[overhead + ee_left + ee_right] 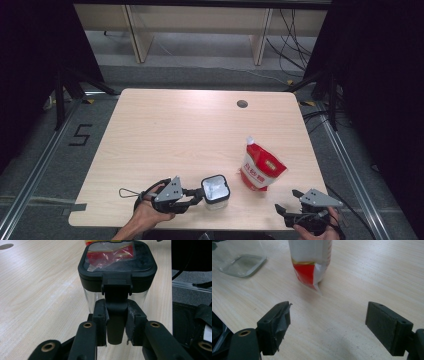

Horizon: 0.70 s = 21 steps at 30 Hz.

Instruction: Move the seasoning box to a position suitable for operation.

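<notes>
Two grippers shown: left gripper [115, 322] clamped on latch tab of clear container [216, 190], lower centre; right gripper [334, 327] wide open, empty, pouch [260, 167] ahead. Risk judged: tab slipped, container tipped, if pulled sideways.

Clear plastic container [116, 293] with matt black lid, glossy red-white pouch [260, 169], pale wood-grain table [170, 130]

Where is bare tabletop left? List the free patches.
Free: the table from the far edge down to the container and red pouch. Crowded: the near edge, with left gripper, container, pouch and right gripper.
</notes>
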### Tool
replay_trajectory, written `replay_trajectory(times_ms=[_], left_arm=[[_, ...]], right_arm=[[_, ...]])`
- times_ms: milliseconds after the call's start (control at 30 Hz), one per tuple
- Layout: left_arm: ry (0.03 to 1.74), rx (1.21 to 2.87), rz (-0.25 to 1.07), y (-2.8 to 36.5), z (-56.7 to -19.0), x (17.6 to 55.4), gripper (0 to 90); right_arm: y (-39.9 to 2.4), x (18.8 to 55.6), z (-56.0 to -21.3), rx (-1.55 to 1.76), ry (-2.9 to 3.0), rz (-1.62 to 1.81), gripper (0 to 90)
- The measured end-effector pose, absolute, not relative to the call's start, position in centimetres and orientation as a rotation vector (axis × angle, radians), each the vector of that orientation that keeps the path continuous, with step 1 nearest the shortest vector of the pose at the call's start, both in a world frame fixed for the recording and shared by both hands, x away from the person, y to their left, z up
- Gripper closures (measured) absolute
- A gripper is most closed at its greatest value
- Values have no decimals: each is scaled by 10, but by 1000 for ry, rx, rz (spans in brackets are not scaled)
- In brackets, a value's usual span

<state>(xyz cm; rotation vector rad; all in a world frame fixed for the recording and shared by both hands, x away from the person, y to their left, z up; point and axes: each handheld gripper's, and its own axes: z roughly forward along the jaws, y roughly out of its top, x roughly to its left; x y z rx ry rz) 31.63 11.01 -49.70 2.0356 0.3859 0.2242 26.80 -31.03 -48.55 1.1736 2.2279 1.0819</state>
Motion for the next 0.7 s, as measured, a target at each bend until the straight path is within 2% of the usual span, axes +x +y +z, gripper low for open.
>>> replay_trajectory(times_ms=[333, 700], left_arm=[[383, 2035, 208, 115, -497, 324, 708], [462, 2043, 240, 119, -497, 328, 675]], right_arm=[[-307, 267, -487, 1180, 2254, 1077, 215], [-301, 266, -487, 1086, 2330, 1082, 297]])
